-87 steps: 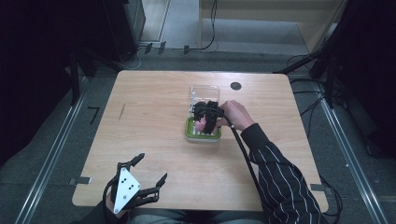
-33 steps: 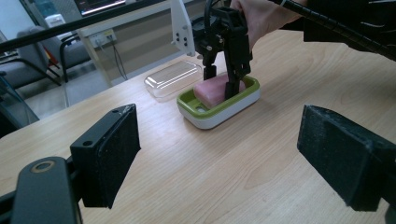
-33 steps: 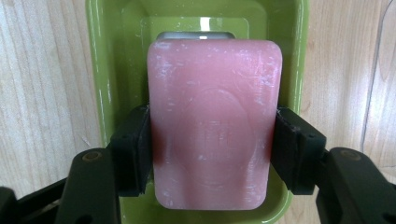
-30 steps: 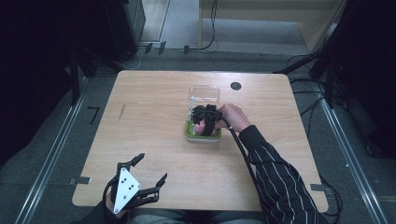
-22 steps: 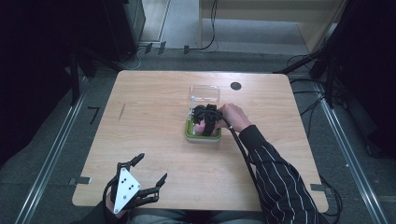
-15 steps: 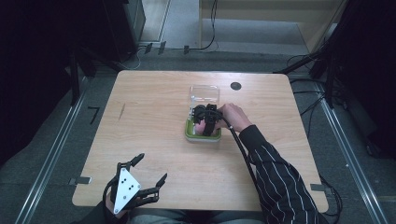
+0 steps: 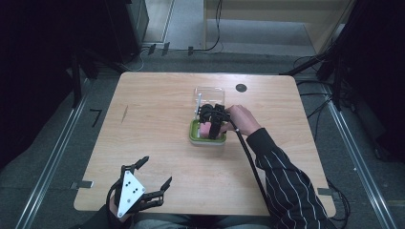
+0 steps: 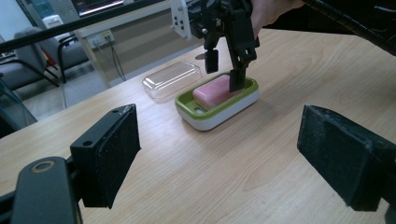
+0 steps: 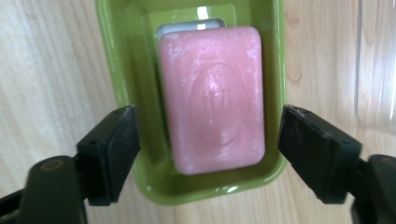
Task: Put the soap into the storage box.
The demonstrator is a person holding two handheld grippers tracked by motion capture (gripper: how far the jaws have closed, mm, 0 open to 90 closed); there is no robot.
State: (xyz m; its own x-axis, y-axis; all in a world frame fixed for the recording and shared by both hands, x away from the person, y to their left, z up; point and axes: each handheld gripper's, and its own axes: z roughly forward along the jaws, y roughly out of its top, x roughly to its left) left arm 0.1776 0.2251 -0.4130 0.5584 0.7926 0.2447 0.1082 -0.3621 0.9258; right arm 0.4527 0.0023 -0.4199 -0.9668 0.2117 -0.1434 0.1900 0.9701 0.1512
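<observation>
Two black jaws of the right hand-held gripper (image 9: pixel 203 154) have just been opening and now stand apart on either side of the pink soap bar (image 9: pixel 212 95), clear of it. The bar lies flat in the green soap dish (image 9: pixel 112 70) at mid-counter, so placing looks done. The clear lid (image 8: pixel 172 79) waits just beyond, probably next. The left hand-held gripper (image 8: pixel 224 158) idles wide open at the near left edge.
</observation>
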